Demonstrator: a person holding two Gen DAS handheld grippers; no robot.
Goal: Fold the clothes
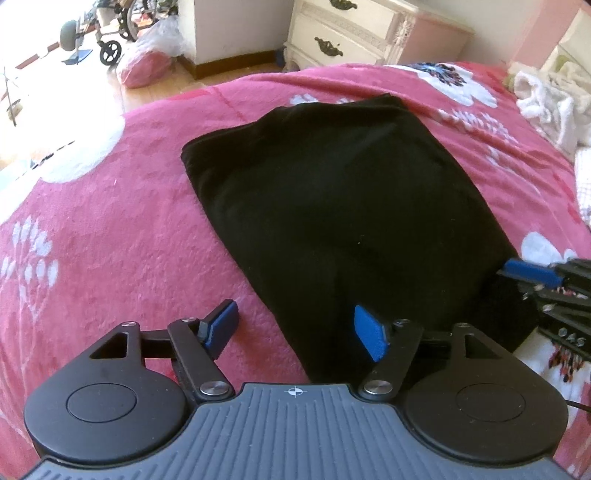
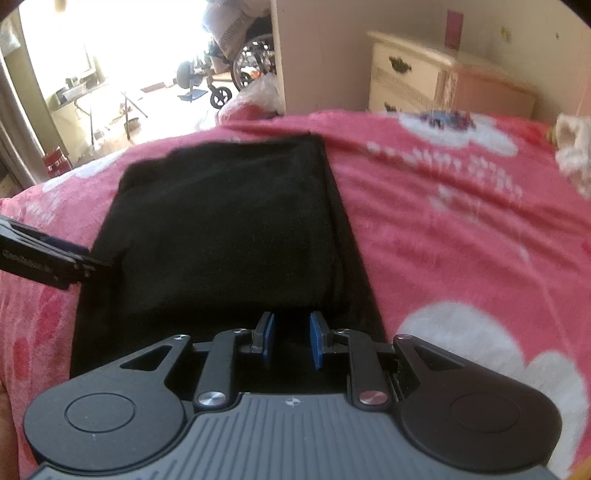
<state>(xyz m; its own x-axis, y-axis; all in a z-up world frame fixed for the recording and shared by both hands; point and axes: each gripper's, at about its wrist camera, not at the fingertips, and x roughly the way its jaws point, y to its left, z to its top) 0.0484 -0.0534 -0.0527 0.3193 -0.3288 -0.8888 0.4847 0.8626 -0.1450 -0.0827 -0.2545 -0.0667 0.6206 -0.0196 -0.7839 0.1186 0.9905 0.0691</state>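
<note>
A black folded garment lies flat on the pink flowered blanket. My left gripper is open wide at the garment's near left corner, its right finger over the cloth and its left finger over the blanket. My right gripper hovers low over the near edge of the garment, its blue pads a narrow gap apart with dark cloth showing beneath. In the left wrist view the right gripper reaches in at the garment's right edge. The left gripper shows at the left in the right wrist view.
A crumpled white towel lies at the blanket's far right. Beyond the bed stand a cream nightstand, a wheelchair and a pink bag on the wooden floor.
</note>
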